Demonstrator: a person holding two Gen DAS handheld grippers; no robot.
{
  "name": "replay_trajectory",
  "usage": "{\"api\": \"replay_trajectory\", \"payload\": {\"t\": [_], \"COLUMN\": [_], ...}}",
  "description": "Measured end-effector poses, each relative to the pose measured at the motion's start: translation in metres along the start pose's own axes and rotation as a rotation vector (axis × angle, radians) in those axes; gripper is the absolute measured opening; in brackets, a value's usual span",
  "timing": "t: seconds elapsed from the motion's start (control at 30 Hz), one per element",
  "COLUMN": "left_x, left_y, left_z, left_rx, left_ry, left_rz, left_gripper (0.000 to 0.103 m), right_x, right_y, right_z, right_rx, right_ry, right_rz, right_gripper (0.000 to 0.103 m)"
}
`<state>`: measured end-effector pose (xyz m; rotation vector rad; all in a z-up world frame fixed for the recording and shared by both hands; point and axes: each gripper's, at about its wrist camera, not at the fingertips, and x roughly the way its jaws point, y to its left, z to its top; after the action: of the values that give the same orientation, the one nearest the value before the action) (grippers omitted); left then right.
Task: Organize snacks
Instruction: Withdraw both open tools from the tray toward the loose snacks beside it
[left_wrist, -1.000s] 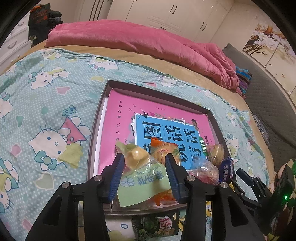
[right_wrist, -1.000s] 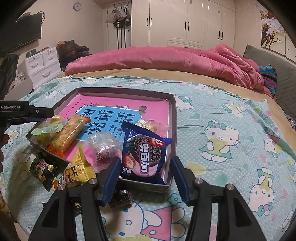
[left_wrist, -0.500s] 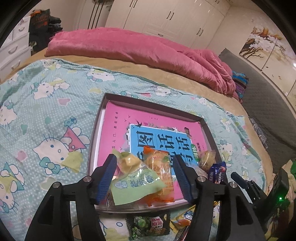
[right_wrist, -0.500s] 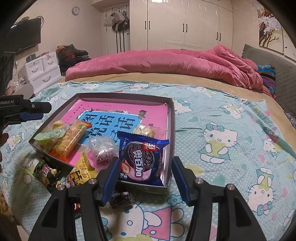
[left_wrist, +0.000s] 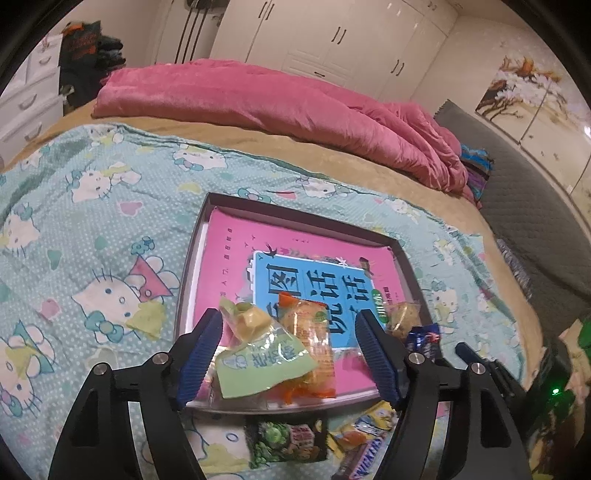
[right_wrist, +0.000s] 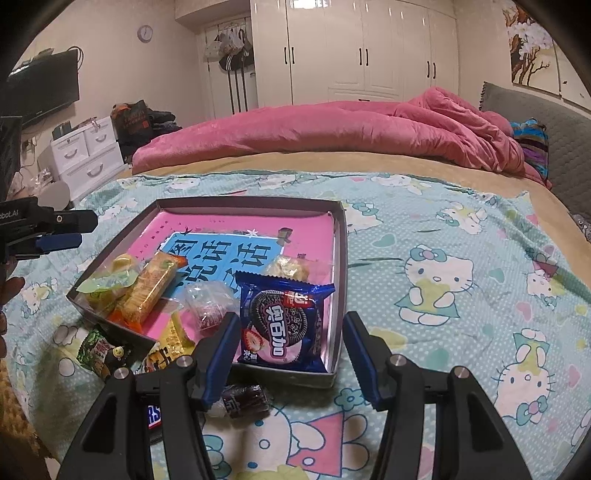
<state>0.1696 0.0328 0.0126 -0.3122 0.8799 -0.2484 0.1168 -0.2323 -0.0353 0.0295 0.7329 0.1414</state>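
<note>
Left wrist view: left gripper (left_wrist: 290, 352) spread wide, jaws lately opened further, blue pads clear of everything; between them, not pinched, a green-labelled packet (left_wrist: 260, 363) lying in the near corner of the shallow grey box (left_wrist: 295, 214) on the cartoon-cat sheet (left_wrist: 92, 229); beside and partly under that packet an orange wafer packet (left_wrist: 308, 332), also in the box; over the box floor a pink and blue book cover (left_wrist: 295, 266); farther right inside, a clear bag of pale sweets (left_wrist: 400, 317) and the top of a blue cookie packet (left_wrist: 423, 338); outside, just before the near wall, a dark green packet (left_wrist: 286, 439), a yellow wrapper (left_wrist: 365, 424) and a chocolate bar (left_wrist: 360, 467); pink duvet (left_wrist: 277, 110) bunched along the far side of the bed.

Right wrist view: right gripper (right_wrist: 291, 356) parted, holding nothing; blue cookie packet (right_wrist: 282, 321) seen between the jaws but lying in the grey box (right_wrist: 341, 266) at its near right corner, free of the pads; in the same box a clear wrapped dark-red sweet (right_wrist: 210, 306), the pale sweets bag (right_wrist: 291, 267), the orange wafer packet (right_wrist: 151, 290) and the green-labelled packet (right_wrist: 105, 286); yellow wrapper (right_wrist: 173, 339) propped over the near wall; on the sheet outside, the dark green packet (right_wrist: 99, 350), a small dark sweet (right_wrist: 243, 400) by the left pad, and a bar end (right_wrist: 153, 415) behind that finger; left gripper (right_wrist: 59, 230) poking in at the left edge, its spread not readable from here.
</note>
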Motion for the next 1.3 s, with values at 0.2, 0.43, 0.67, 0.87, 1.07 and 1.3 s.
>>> {"api": "replay_trajectory", "payload": {"t": [0.2,0.43,0.67,0.87,1.07,1.3], "left_x": [-0.01,-0.017,-0.028,-0.037,-0.041,-0.046], "left_y": [-0.005,-0.009,-0.014,-0.019,-0.023,-0.028], "left_z": [0.001,0.0,0.002,0.001,-0.001,-0.002], "left_rx": [0.007,0.024,0.043,0.058,0.078,0.091], "left_ry": [-0.021,-0.028,-0.051,-0.06,-0.062,-0.064], "left_rz": [-0.002,0.006,0.009,0.005,0.005,-0.002], "left_gripper": [0.076,0.076,0.076,0.076,0.076,0.076], "right_x": [-0.005,-0.009,-0.016,-0.022,-0.029,-0.035], "right_y": [-0.001,-0.001,-0.006,-0.011,-0.011,-0.007], "right_z": [0.002,0.003,0.006,0.007,0.008,0.006], "right_rx": [0.012,0.014,0.033,0.057,0.061,0.059], "right_ry": [-0.014,-0.028,-0.05,-0.063,-0.073,-0.073], "right_rz": [0.004,0.008,0.008,0.007,0.017,0.028], "right_gripper": [0.062,0.063,0.063,0.065,0.065,0.066]}}
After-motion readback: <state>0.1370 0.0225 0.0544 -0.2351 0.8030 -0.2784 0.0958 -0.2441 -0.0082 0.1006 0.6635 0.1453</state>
